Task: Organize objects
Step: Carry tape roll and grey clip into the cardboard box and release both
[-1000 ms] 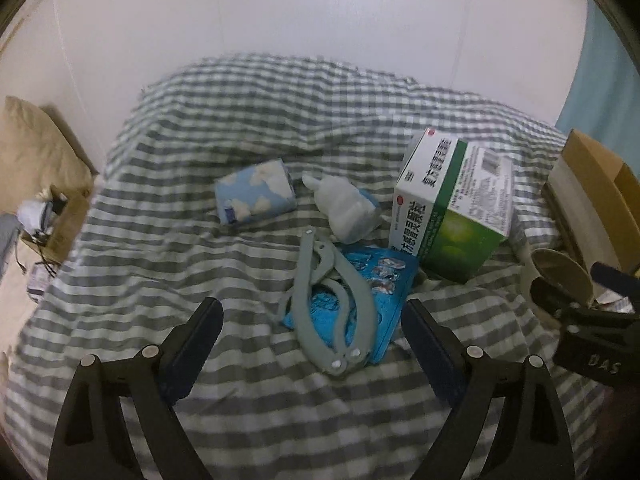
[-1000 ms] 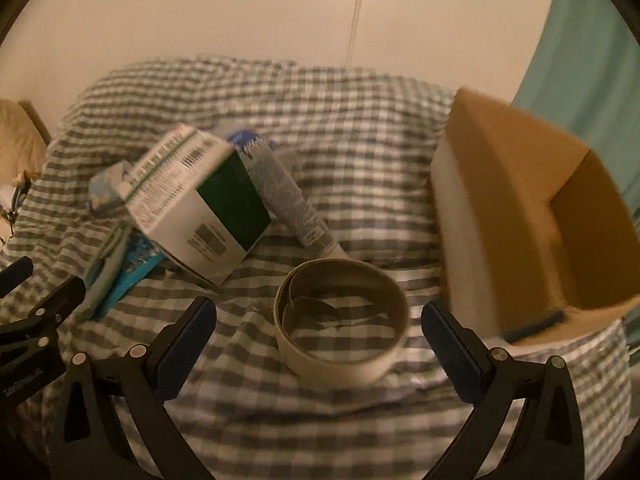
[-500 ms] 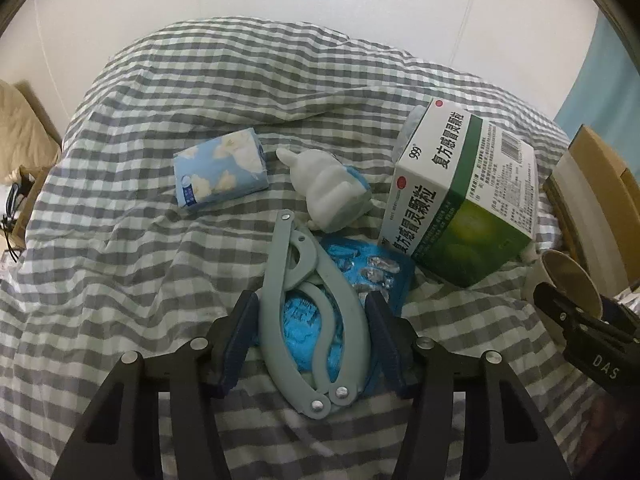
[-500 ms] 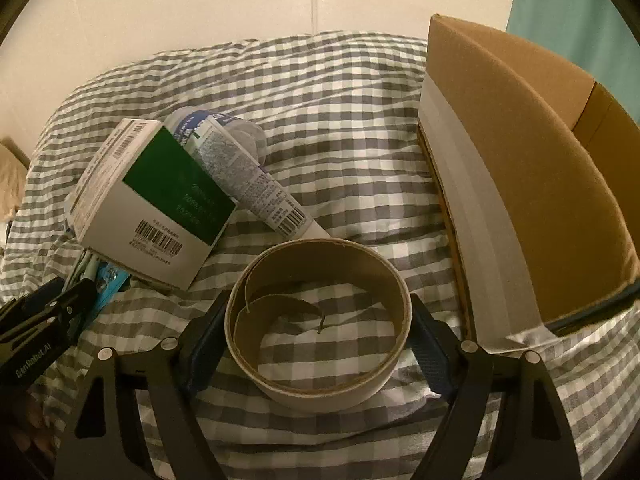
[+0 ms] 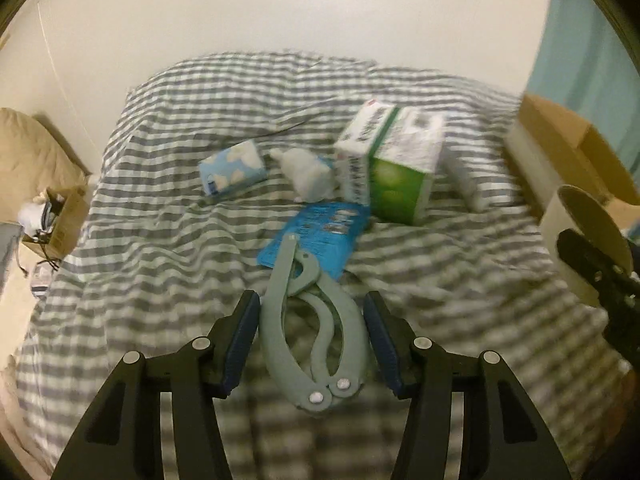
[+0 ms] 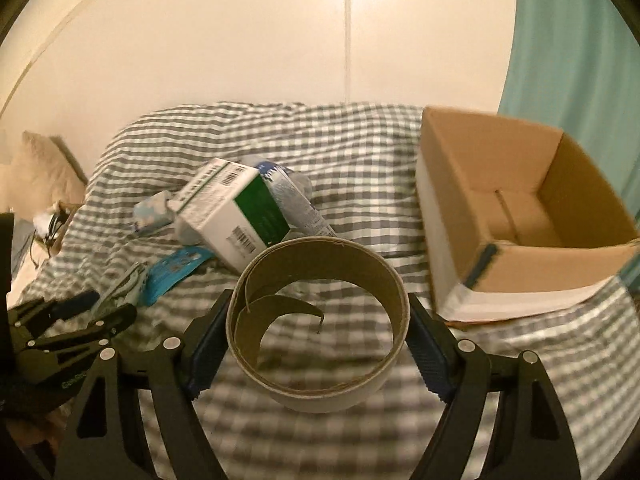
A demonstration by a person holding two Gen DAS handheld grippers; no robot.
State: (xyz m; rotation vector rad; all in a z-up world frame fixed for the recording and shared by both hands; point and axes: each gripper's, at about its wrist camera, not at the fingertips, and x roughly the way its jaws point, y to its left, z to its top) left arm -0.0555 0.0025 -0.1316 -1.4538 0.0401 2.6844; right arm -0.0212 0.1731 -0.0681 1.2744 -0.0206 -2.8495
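- On the grey-and-white checked bedspread (image 5: 168, 240), loose household things lie in a cluster toward the far middle, with a white wall behind.
- The left gripper (image 5: 311, 334) is clamped on a grey-green plastic hand tool (image 5: 308, 320), its blue pads pressed to both handles; the tool's tip reaches out over a blue foil packet (image 5: 320, 232).
- The right gripper (image 6: 318, 330) is closed on a wide cardboard tape core (image 6: 318, 322), pads against its left and right outer walls; a loose strip curls inside the ring, and the core appears raised above the bedspread.
- Far of the blue foil packet stands a green-and-white medicine box (image 5: 394, 162), tilted, with barcodes visible in the right wrist view.
- Just left of it lies a small white bottle (image 5: 306, 174), and further left a light-blue tissue pack with white clouds (image 5: 232, 166).
- A printed tube (image 6: 294, 204) leans against the far right side of the medicine box.
- At the right sits an open brown cardboard box (image 6: 516, 216), its bare floor showing; a teal curtain (image 6: 576, 60) hangs beyond it.
- At the far left, off the bed, are a tan pillow (image 5: 28, 152) and a small carton of clutter (image 5: 56, 220).
- Both views are somewhat motion-blurred.
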